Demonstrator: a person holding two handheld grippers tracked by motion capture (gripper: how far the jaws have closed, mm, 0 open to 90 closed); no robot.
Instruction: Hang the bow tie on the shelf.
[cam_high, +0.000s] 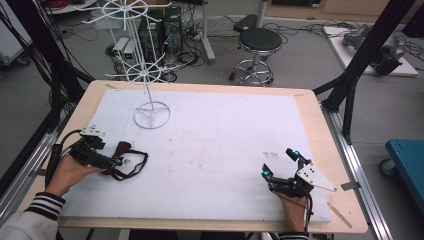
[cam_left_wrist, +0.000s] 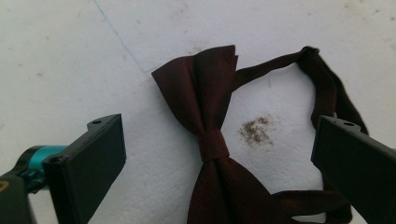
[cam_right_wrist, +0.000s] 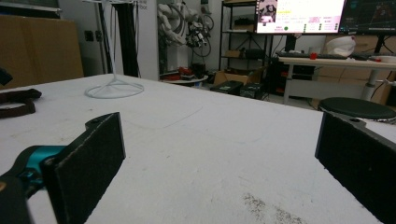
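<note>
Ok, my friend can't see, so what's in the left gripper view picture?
A dark red bow tie lies flat on a white table cover, its strap looped to the right. The left gripper hovers over it with its two black jaws wide apart, one on each side, not touching it.

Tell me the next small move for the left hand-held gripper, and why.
Probably lower the left hand-held gripper and close on the bow tie's center knot. Its jaws stand open on either side of the tie, which lies flat on the white mat, not yet held.
</note>
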